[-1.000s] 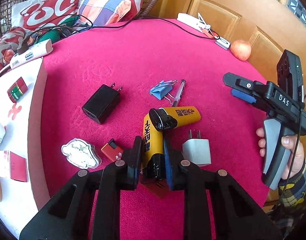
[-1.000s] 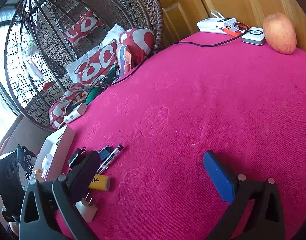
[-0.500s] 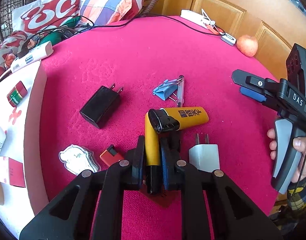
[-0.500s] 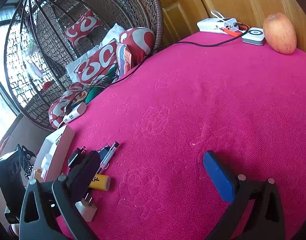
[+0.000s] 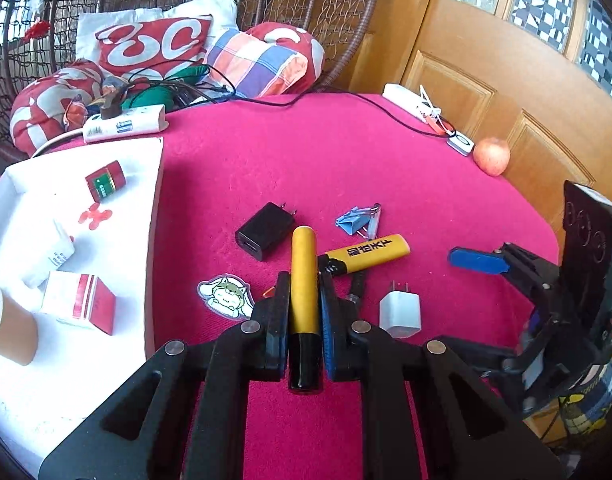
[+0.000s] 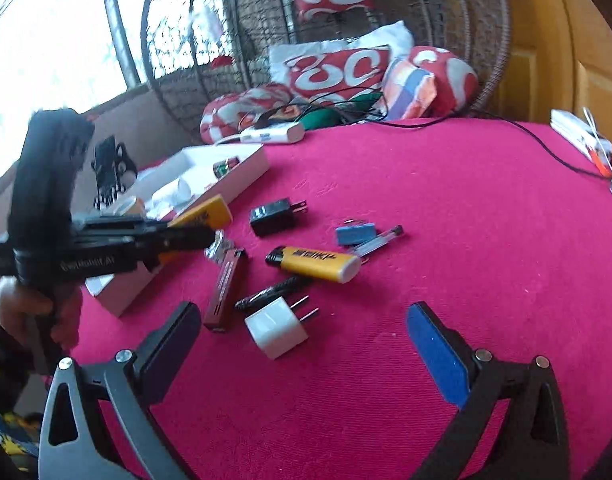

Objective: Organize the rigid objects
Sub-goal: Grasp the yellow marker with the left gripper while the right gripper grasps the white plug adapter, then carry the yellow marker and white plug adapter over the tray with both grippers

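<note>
**A:** A round bench (image 5: pixel 345 152) under magenta cloth fills both views, a wicker hanging chair (image 5: pixel 266 8) piled with red-and-white cushions (image 5: pixel 154 46) behind it and wooden panelled doors (image 5: pixel 485 80) to one side. What does the left wrist view catch?

**B:** The left tongs (image 5: pixel 302 312) clamped on a yellow lighter (image 5: pixel 304 276), lifted clear of the cloth, black cap end toward the camera. A second yellow lighter (image 5: pixel 365 258) lies just beyond, printed with black Chinese characters. An apple (image 5: pixel 491 156) sits at the far edge near a white power strip (image 5: pixel 411 102), and the white tray (image 5: pixel 106 152) on the left holds small red boxes and a roll of tape.

**A:** And the right wrist view?

**B:** The right tongs (image 6: pixel 306 344) hang wide apart above the cloth, gripping nothing. Only here does a dark red flat case (image 6: pixel 226 288) show fully, lying beside a white plug adapter (image 6: pixel 276 332) with its prongs up. The black charger (image 6: pixel 274 216), blue binder clip (image 6: pixel 355 234) and clear pen (image 6: pixel 379 240) appear in both views. The cartoon dog sticker (image 5: pixel 226 296) shows only from the left.

**A:** Any other writing?

**B:** Lettering runs along the left tool's side, too blurred to read.
</note>
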Motion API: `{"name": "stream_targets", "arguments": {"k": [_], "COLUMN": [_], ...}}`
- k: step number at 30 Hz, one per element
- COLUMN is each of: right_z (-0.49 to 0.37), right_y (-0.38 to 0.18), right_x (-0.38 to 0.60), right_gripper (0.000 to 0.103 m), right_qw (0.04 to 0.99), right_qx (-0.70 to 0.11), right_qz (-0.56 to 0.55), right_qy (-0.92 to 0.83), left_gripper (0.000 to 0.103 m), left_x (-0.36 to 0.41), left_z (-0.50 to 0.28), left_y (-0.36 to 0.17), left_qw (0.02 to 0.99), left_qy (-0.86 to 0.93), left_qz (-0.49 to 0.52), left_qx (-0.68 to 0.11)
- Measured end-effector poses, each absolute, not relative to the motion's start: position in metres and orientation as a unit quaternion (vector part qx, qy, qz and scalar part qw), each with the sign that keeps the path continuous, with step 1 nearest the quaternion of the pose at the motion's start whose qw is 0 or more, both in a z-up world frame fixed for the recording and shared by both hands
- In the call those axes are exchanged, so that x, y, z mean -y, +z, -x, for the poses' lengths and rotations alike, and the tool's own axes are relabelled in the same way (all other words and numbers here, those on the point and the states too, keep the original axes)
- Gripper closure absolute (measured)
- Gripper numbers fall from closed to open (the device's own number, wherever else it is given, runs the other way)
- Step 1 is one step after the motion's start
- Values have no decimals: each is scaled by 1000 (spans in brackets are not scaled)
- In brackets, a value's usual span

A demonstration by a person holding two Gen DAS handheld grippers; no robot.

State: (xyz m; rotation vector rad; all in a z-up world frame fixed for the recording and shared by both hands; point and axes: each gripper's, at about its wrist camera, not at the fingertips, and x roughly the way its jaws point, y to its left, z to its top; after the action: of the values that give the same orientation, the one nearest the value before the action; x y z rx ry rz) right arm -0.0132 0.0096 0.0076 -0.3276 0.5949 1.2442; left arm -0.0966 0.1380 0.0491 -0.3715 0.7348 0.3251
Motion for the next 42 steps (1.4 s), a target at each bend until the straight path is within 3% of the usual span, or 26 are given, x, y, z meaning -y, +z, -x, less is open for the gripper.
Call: {"name": "stream_targets", "arguments": {"k": [3,5,7,9,16,30,42], "right_z": [25,26,24,21,25,33,40], "right_y": [-2,-8,-13,-11,1,84,103], "right_x": [-32,-43,-50,-50,-30,-4,-18], "right_gripper": [0,6,46,56,56,56,56], "right_qw": [748,741,733,736,751,776,767], "right_qx": [-277,-285,-298,-298,-289,-214,-212], "right_qz": [211,236,245,244,214,80,56], "right_qy": [565,560,560,557,555,587,603], "left_gripper": [91,91,91,91,91,91,91], "left_x": [-136,-137,-137,-137,-130,-126,-140], "left_z": [107,111,115,118,124,151,175], "left_y": [56,58,60,62,72,100,104], "left_qw": [908,909,910,911,918,932,930], "left_qy": [155,155,157,157,158,181,203], "left_qz": [180,182,185,187,178,160,174], "left_qx": [-346,-342,-338,-333,-317,-271,-252]}}
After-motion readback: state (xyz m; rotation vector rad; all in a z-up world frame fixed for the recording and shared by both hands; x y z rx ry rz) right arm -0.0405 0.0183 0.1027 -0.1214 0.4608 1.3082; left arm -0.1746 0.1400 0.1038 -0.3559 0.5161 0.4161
